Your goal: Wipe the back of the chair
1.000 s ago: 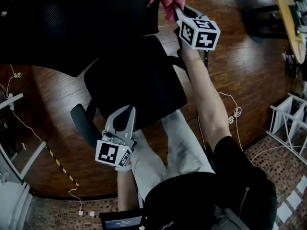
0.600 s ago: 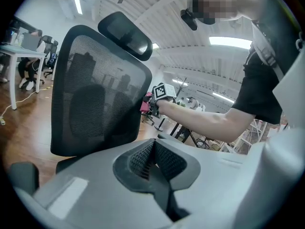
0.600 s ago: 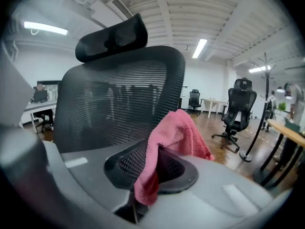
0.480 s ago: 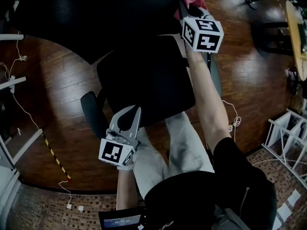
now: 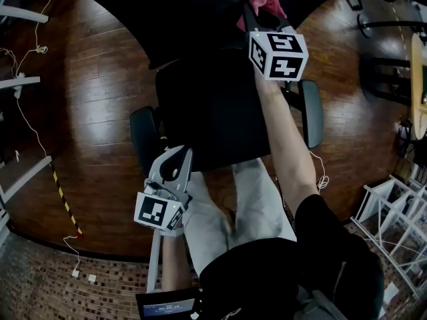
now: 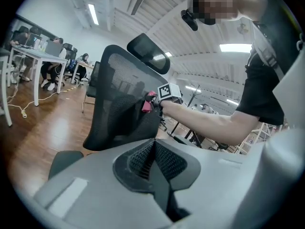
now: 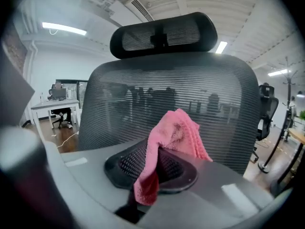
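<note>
**A:** Starting at the left, what was that claw doing?

**B:** The left claw (image 5: 179, 153) was clenched on nothing, its jaws pressed together. It hung low at the near edge of the seat (image 5: 207, 105), just beside the left armrest (image 5: 142, 139).

**A:** And the chair back, how would it take a wipe?

**B:** The chair back (image 7: 119, 109) stood upright past the seat, facing the person. I judged the mesh to be springy: it would give under pressure and then push back, so a firm, flat stroke would suit it better than a jab. The chair looked light enough to turn or roll on the wooden floor (image 5: 87, 92). If it needed steadying, I would have gripped the stiff outer frame or an armrest, not the mesh.

**A:** How did it look?

**B:** It was dark grey and finely ribbed, and thin enough that the room showed through it. The rim was rounded, and a separate curved headrest (image 7: 164, 35) sat on top. I could make out no dirt on it.

**A:** And on the right?

**B:** The right claw (image 7: 157, 159) was closed on a pink cloth (image 7: 174, 132), pinching one fold so that the rest bunched above the jaws and a tail hung down in front. The cloth looked soft and limp, light and not slippery. With so small a pinch it could have dragged loose on the ribs. It was held up at the back's right-hand part, though I could not tell whether it was pressed on.
</note>
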Tool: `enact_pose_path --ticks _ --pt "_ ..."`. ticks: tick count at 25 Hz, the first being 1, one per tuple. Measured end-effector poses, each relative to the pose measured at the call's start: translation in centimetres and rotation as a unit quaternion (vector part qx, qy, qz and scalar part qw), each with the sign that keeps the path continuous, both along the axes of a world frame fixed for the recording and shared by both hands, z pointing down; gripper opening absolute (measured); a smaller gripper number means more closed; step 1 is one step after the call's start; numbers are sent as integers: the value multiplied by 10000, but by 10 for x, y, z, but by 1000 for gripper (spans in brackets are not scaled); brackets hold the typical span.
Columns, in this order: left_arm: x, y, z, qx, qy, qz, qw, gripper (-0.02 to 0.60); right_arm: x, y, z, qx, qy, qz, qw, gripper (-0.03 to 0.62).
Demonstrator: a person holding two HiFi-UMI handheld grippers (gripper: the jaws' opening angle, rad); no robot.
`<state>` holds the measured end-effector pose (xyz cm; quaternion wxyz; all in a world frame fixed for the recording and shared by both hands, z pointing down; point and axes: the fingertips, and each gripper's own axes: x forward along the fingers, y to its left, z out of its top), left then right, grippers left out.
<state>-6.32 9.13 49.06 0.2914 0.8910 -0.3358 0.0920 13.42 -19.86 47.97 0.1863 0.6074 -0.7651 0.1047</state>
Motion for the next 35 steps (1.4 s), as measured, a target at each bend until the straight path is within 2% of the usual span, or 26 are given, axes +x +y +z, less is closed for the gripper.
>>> enact_pose_path --ticks 9,14,21,26,28,30,35 --pt "-44 4 0 21 37 -397 9992 -9 -109 -1 4 -37 13 -849 9964 44" --pt "-67 5 0 20 19 -567 9984 -9 -183 -2 9 -151 -52 -1564 9876 44" --pt "-83 8 0 17 -3 -742 9972 -9 -277 2 6 -284 -355 -2514 9668 44" --pt "-81 3 -7 59 -12 -734 9973 -9 -333 15 -15 -155 -571 -3382 9392 44" --pt "-81 0 -9 88 -29 -716 9974 -9 -338 16 -23 -48 -573 -3521 9342 44" --pt "-81 -2 -10 94 -52 -712 9974 -9 -330 12 -27 9 -558 -3459 9366 44" --pt "-63 -9 -8 70 -81 -494 9987 -9 -261 -9 -25 44 -589 -2781 9587 44"
